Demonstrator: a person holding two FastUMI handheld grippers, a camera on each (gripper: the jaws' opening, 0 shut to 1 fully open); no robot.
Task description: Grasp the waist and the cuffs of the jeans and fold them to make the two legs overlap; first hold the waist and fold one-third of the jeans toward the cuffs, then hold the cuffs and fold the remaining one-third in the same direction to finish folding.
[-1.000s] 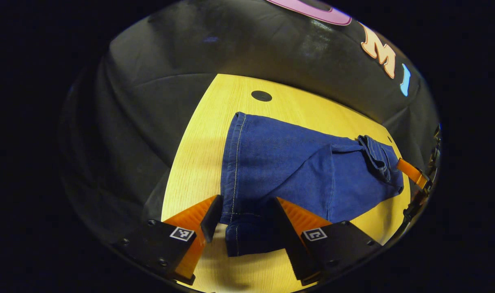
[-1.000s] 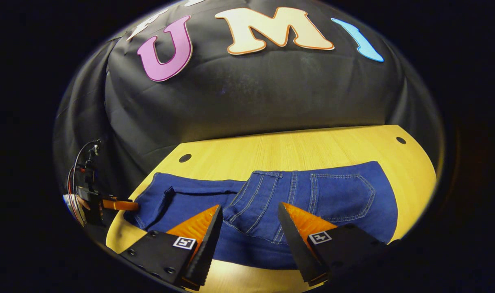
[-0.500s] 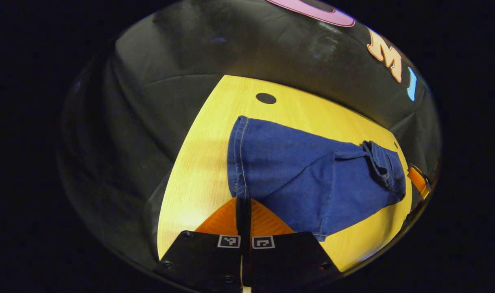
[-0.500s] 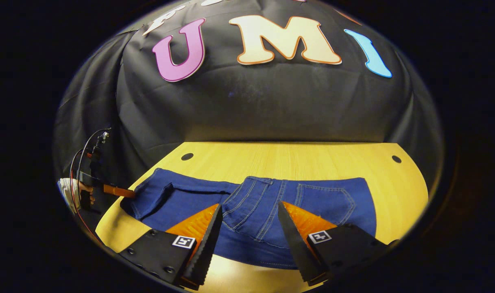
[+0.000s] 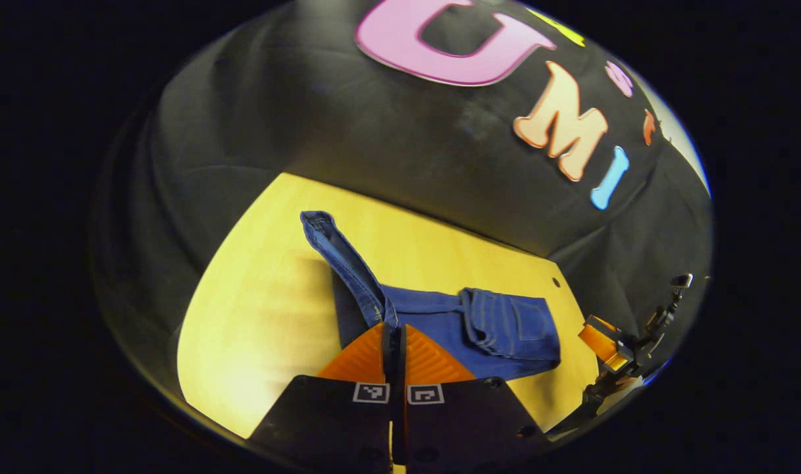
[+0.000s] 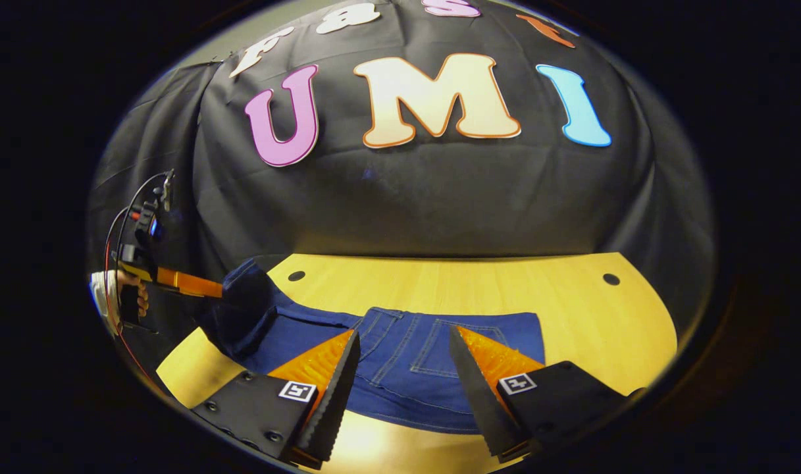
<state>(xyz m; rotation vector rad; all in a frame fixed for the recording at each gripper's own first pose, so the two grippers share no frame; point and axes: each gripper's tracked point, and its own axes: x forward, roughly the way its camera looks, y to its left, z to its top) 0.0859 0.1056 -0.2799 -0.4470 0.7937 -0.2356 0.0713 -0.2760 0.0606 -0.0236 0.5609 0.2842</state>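
Note:
Blue jeans [image 5: 505, 322] lie on the yellow wooden table [image 5: 262, 316], their waist third folded over, back pocket [image 6: 439, 349] facing up. My left gripper [image 5: 393, 327] is shut on the cuffs. The cuff end [image 5: 344, 260] is raised off the table and stands up from the fingers. In the right gripper view the left gripper [image 6: 176, 282] sits at the left, a hand [image 6: 127, 296] holding it, with the lifted cuff end [image 6: 242, 306] bunched at its tip. My right gripper [image 6: 403, 334] hovers open over the folded waist part, touching nothing. In the left gripper view it appears at far right [image 5: 601, 342].
The black cloth wall [image 6: 407, 197] closes the table's far side. Small round holes [image 6: 296, 276] [image 6: 611, 279] mark the tabletop's back corners. Bare wood lies behind the jeans [image 6: 492, 283] and left of the cuffs [image 5: 242, 342].
My left gripper went from open around the cuffs to shut on them, then lifted the cuff end off the table. My right gripper stayed open and drew back slightly from the waist.

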